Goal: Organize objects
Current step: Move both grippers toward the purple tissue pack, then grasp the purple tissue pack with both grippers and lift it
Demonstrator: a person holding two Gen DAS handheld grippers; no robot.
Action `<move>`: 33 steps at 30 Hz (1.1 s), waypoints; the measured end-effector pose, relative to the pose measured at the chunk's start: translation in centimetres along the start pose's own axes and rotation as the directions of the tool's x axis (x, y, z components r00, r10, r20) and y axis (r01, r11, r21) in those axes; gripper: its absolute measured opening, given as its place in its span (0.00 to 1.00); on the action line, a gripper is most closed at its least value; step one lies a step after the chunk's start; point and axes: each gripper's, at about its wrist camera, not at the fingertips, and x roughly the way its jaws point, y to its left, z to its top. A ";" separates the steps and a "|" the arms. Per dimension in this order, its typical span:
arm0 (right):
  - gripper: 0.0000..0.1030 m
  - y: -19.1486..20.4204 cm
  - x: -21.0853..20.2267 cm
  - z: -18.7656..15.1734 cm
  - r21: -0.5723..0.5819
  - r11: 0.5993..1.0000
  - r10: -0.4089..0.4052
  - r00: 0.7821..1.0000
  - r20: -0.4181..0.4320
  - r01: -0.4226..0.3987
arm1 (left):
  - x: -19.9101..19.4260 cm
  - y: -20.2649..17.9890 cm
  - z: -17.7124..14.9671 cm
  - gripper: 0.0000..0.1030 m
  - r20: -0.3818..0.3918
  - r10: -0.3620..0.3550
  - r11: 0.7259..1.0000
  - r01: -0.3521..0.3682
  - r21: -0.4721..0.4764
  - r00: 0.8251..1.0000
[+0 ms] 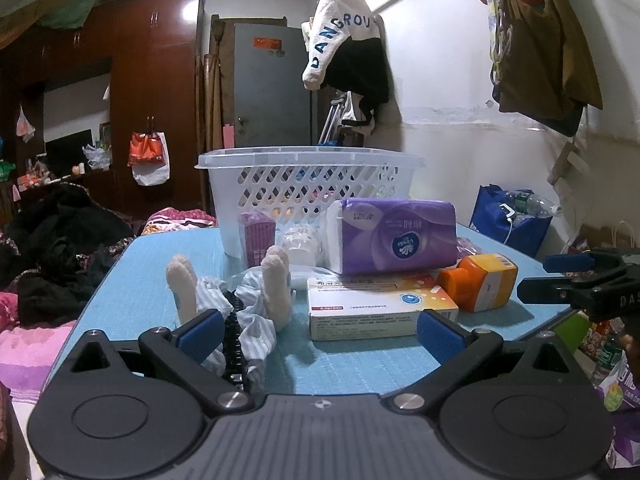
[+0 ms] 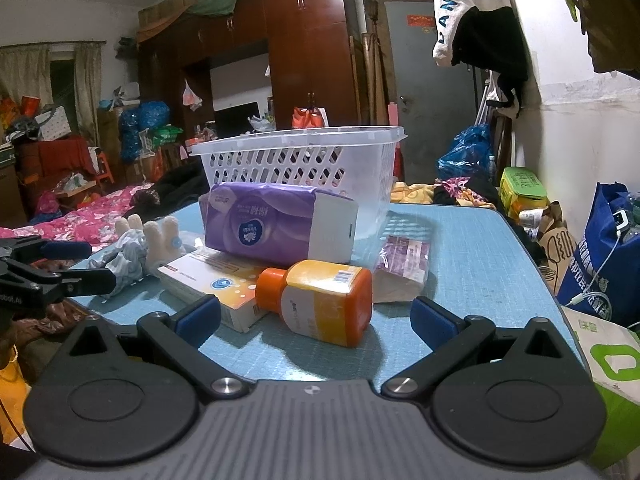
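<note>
A white slotted basket [image 1: 308, 184] [image 2: 304, 164] stands at the far side of the blue table [image 1: 152, 272] [image 2: 472, 264]. In front of it lie a purple tissue pack [image 1: 396, 236] [image 2: 276, 228], a flat medicine box [image 1: 380, 308] [image 2: 212, 284], an orange bottle on its side [image 1: 480, 282] [image 2: 320, 302], a plush toy in striped cloth [image 1: 256, 300] [image 2: 140, 248] and a small purple packet [image 2: 404, 264]. My left gripper [image 1: 320, 334] is open, low before the toy and box. My right gripper [image 2: 316, 322] is open, just before the bottle.
A bed with pink bedding and dark clothes [image 1: 48, 264] lies left of the table. Bags stand on the floor at the right [image 2: 600, 256]. A wardrobe [image 2: 304, 48] and a door stand behind. Clothes hang on the wall above [image 1: 344, 44].
</note>
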 end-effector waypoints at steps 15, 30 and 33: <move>1.00 -4.3 3.4 4.4 0.107 0.991 0.068 0.994 0.083 -0.076 | 4.4 2.0 4.9 1.00 0.062 -0.095 0.993 0.099 -0.066 0.994; 0.85 -4.3 7.2 4.8 0.054 0.970 0.236 0.971 0.022 -0.237 | 10.6 2.7 5.2 0.70 -0.003 -0.238 0.971 0.237 -0.041 0.971; 0.73 -4.2 7.4 4.9 0.026 0.963 0.268 0.963 0.008 -0.268 | 10.9 3.1 5.2 0.60 0.000 -0.273 0.961 0.273 -0.049 0.962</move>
